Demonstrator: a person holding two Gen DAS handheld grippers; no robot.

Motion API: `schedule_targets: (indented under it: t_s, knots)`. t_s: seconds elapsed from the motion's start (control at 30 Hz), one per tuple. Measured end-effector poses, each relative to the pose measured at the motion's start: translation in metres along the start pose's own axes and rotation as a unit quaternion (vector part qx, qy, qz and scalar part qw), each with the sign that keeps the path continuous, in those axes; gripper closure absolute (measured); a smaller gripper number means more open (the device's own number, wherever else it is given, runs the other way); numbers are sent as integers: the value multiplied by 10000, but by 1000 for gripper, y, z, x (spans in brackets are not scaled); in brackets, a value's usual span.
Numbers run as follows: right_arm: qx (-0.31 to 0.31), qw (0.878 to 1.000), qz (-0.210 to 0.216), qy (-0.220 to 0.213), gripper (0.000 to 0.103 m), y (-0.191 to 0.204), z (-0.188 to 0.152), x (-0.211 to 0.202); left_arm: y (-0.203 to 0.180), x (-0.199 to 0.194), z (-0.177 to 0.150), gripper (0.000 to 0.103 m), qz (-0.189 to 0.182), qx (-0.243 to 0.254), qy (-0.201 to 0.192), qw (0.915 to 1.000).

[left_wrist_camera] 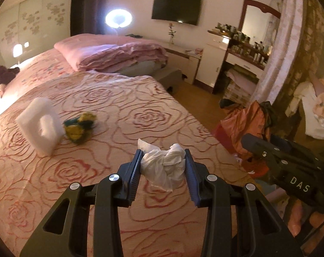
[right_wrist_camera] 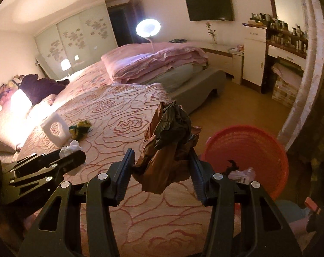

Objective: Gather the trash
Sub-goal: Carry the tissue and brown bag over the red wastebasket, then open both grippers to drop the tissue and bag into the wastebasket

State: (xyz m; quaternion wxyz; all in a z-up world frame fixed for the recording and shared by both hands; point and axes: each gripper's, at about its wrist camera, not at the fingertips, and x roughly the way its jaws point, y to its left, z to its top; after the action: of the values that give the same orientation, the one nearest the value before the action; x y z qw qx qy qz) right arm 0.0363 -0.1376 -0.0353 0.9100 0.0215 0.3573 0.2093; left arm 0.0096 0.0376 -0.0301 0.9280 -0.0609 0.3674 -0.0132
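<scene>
- Just right of the right gripper (right_wrist_camera: 162, 167): red bin (right_wrist_camera: 267, 147), one only, near the bed's (right_wrist_camera: 110, 115) edge; right gripper nearer it.
- Right jaws part-closed, clamping one crumpled brown-and-dark bag wad (right_wrist_camera: 168, 150).
- Left gripper (left_wrist_camera: 163, 167) part-closed on one white tissue wad (left_wrist_camera: 164, 167), farther from bin.
- Left of bin, on bed: one white foam block (left_wrist_camera: 40, 126), one yellow-green wrapper (left_wrist_camera: 80, 128).

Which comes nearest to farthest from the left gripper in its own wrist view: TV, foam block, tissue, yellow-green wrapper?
1. Tissue, held in the left gripper.
2. Yellow-green wrapper, on the bed, left.
3. Foam block, just beyond it, leftward.
4. TV, far wall.
</scene>
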Motion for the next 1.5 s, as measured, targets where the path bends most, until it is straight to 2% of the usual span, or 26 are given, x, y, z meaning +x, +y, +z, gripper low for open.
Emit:
schedule_targets:
  t_s: [0.6, 0.83, 0.93, 1.17, 1.5]
  knots:
    - [552, 9975, -440, -55, 54, -66, -4, -7, -60, 46, 21, 67, -706, 526, 346, 9955]
    - [642, 9956, -676, -11, 54, -95, -8, -5, -88, 70, 26, 66, -931, 766, 537, 9913]
    - [748, 9944, -748, 32, 54, -110, -10, -2, -102, 85, 27, 66, -1159, 887, 725, 9866]
    - [955, 9915, -868, 155, 54, -137, -15, 8, -133, 113, 26, 66, -1304, 1166, 983, 9797]
    - [1279, 9865, -946, 395, 53, -169, -26, 24, -150, 141, 25, 66, -1371, 1282, 1267, 9740]
